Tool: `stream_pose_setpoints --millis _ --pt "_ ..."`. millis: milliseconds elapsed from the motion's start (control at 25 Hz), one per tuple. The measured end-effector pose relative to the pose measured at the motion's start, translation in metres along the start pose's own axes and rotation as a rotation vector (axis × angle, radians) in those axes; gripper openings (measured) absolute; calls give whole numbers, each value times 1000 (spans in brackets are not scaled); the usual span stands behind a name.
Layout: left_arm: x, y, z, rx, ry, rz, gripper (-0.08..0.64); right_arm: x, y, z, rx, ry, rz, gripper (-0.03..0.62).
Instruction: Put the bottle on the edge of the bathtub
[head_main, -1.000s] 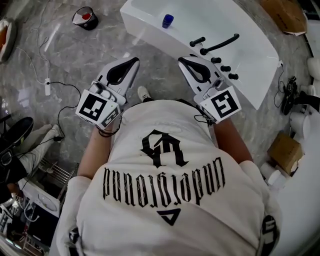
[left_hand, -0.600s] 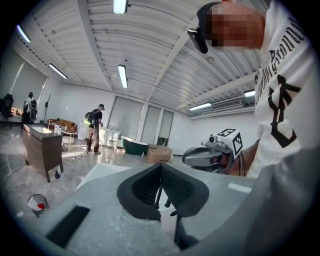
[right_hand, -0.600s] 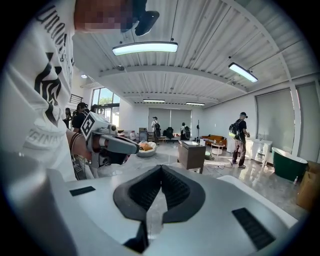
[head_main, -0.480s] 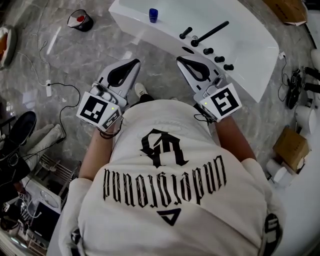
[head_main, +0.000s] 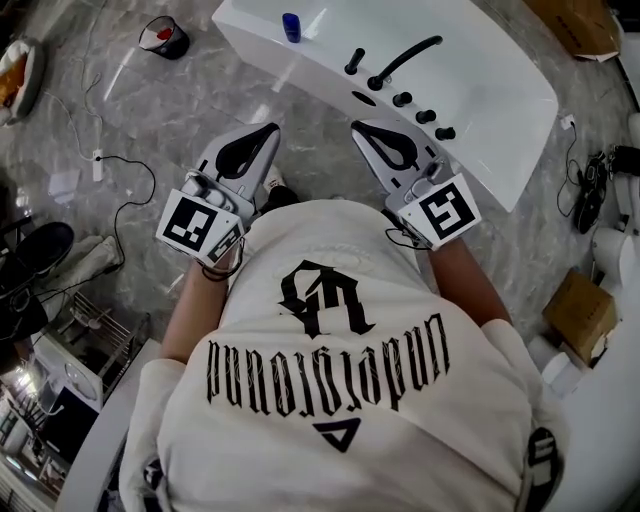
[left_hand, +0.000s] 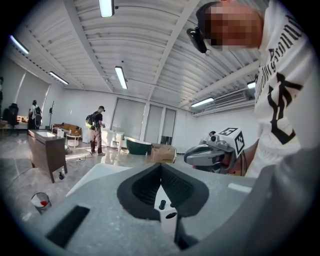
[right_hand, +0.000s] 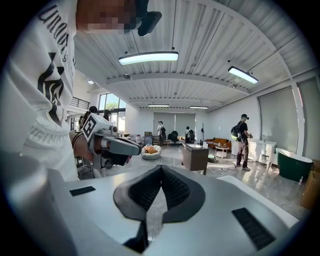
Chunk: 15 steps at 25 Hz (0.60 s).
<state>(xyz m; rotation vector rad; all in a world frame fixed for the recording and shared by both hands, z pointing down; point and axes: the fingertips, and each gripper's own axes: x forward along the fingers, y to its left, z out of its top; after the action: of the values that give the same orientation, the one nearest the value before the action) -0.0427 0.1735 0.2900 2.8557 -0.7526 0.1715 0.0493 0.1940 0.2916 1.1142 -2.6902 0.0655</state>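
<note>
A small blue bottle (head_main: 291, 27) stands upright on the near rim of the white bathtub (head_main: 500, 100) at the top of the head view. Both grippers are held in front of the person's chest, well short of the bottle. My left gripper (head_main: 268, 129) points toward the tub, jaws together, nothing in them. My right gripper (head_main: 358, 126) is level with it, near the tub's rim by the black knobs, also shut and empty. In the left gripper view the jaws (left_hand: 161, 165) meet at their tips. The right gripper view shows its jaws (right_hand: 161, 168) likewise.
A black faucet and several black knobs (head_main: 400, 62) sit on the tub rim right of the bottle. On the marble floor lie a dark cup with red inside (head_main: 165, 37), a cable (head_main: 100, 160) and a cardboard box (head_main: 582, 310). A dark cabinet (right_hand: 195, 156) and people stand farther off.
In the head view the tub and bottle have slid up and left as the camera moved. Both grippers keep their pose and stay shut.
</note>
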Motion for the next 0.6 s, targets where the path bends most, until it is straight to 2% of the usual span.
stream_pose_setpoints --millis 160,600 --pt "6 -32 -5 15 6 16 15 -28 5 -7 -17 -11 21 14" --pt "0 -104 -26 -5 -7 83 15 -89 33 -29 -15 -24 80 14"
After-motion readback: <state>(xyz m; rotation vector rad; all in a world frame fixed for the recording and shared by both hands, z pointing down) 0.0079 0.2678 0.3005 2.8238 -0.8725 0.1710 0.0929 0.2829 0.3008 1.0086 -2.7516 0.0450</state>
